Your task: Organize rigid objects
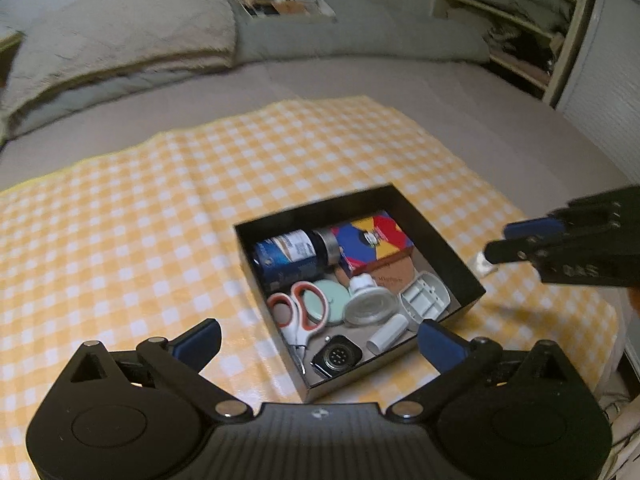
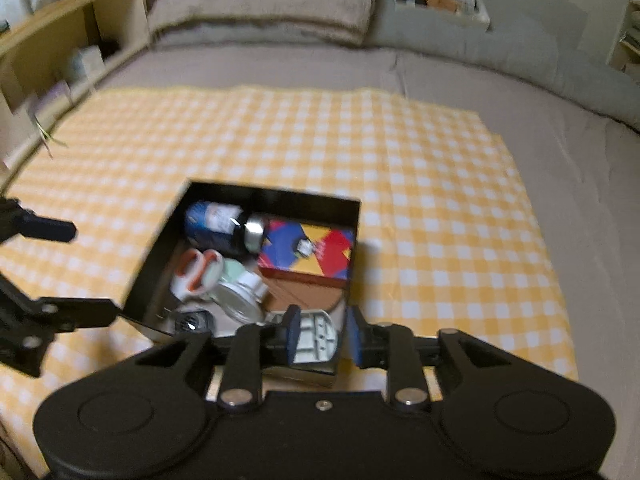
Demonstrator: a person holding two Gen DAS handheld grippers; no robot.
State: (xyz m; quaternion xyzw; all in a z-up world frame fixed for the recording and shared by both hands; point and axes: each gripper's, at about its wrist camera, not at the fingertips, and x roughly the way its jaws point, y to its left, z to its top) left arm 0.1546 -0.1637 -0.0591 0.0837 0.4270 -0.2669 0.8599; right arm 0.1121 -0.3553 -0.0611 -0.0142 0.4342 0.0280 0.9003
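At centre-right of the left wrist view, the black box (image 1: 440, 236) sat on the checked cloth (image 1: 140, 220), packed w/ scissors (image 1: 298, 312), bottle (image 1: 288, 258) etc. Both grippers, left gripper (image 1: 320, 336) & right gripper (image 2: 320, 336), were released, nothing held. Placing step was judged done; next, any stray item would need locating.

Left gripper (image 1: 318, 340) jaws wide apart, nothing between pads, hovering over near edge of black box (image 1: 442, 236). Box sits on yellow checked cloth (image 1: 140, 208) over bed. Inside: blue bottle (image 1: 288, 260) at 10 o'clock, colourful carton (image 1: 372, 240) at 1, scissors (image 1: 296, 312), mint round tin (image 1: 324, 300), white plug adapter (image 1: 426, 298) at 4, smartwatch (image 1: 336, 356) at 6. Right gripper (image 1: 496, 242) at 3 o'clock, outside box.
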